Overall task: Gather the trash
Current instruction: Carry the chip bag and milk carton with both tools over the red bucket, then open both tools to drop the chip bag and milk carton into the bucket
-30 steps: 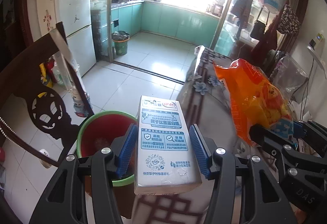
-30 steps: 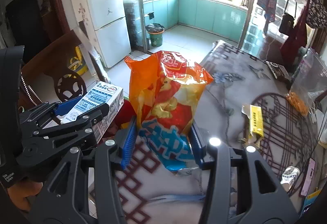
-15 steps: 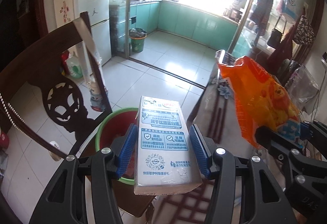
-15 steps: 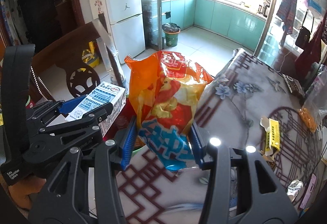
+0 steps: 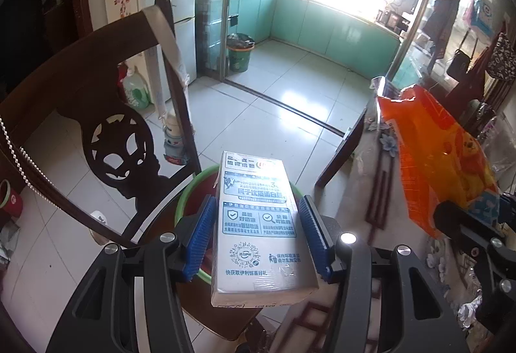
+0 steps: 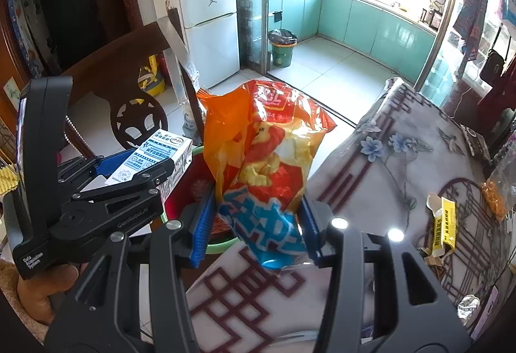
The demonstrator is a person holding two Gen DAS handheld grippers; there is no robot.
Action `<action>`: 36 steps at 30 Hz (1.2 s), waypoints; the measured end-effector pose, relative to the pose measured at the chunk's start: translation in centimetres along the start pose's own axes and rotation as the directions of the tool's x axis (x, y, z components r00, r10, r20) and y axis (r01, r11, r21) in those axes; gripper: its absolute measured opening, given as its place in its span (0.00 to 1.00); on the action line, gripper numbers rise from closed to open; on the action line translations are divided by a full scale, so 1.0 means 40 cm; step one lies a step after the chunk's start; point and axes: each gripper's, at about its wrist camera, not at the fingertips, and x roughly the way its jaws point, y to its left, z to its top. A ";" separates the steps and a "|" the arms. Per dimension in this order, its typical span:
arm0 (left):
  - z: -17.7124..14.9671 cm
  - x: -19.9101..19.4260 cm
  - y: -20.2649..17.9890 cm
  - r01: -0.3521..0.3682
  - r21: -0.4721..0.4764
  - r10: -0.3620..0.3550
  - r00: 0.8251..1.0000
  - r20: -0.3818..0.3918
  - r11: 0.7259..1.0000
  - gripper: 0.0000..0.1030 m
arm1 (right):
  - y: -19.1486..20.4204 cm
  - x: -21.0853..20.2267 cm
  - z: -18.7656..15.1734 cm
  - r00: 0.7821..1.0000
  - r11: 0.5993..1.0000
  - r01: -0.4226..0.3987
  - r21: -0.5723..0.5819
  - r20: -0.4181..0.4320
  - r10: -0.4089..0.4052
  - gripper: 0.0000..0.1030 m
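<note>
Releasing cleanly looks like the aim: the left claw, clamped on the milk carton, should be centred above the bin before its pads part, so the carton falls inside the green rim rather than onto the chair. Beside it, the right claw is clamped on the orange snack bag, held upright at the worktop edge by the bin. Farther right, a yellow wrapper lies uncollected.
</note>
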 end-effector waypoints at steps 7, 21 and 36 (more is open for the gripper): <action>0.014 0.055 0.038 -0.028 -0.030 0.027 0.999 -0.038 0.999 0.50 | 0.011 0.047 0.018 0.999 1.000 -0.024 -0.003 -0.034 0.024 0.45; 0.032 0.170 0.081 -0.075 -0.062 0.067 0.990 -0.122 0.995 0.50 | 0.016 0.165 0.028 0.984 0.995 -0.099 0.012 -0.148 0.100 0.45; 0.032 0.243 0.116 -0.102 -0.097 0.083 0.979 -0.186 0.990 0.50 | 0.026 0.248 0.027 0.967 0.992 -0.123 -0.002 -0.225 0.120 0.48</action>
